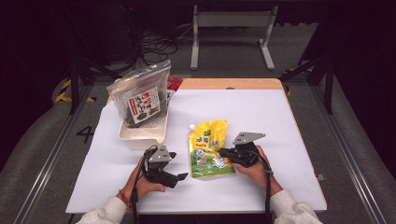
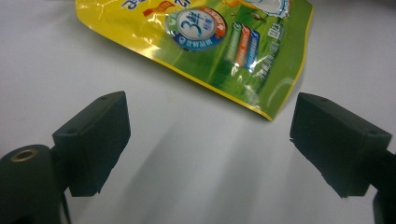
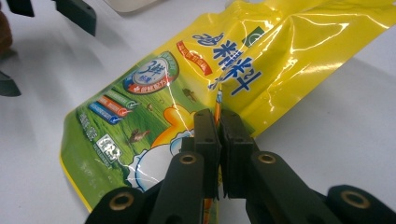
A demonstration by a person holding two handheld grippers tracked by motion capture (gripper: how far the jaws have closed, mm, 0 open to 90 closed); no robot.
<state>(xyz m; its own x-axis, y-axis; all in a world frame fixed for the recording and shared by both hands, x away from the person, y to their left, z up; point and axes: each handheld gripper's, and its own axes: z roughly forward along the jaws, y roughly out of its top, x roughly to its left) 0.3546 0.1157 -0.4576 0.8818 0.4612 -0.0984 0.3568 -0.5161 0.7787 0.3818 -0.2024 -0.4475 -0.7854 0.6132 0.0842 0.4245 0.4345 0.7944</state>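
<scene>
Yellow pouch (image 1: 209,148) flat on white worktop (image 1: 289,140), near front edge. Right gripper (image 3: 218,122) fingers pinching pouch's side edge. Left gripper (image 2: 208,140) fingers spread, empty, just beside pouch's bottom corner.

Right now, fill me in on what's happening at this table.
A person works at a white table with a gripper in each hand. The right gripper is shut on the edge of a yellow-green pouch that lies flat near the middle, a fold of it pinched between the jaws. The left gripper sits open beside the pouch, holding nothing. Farther back, a clear bag with a dark packet stands in a white tray.
</scene>
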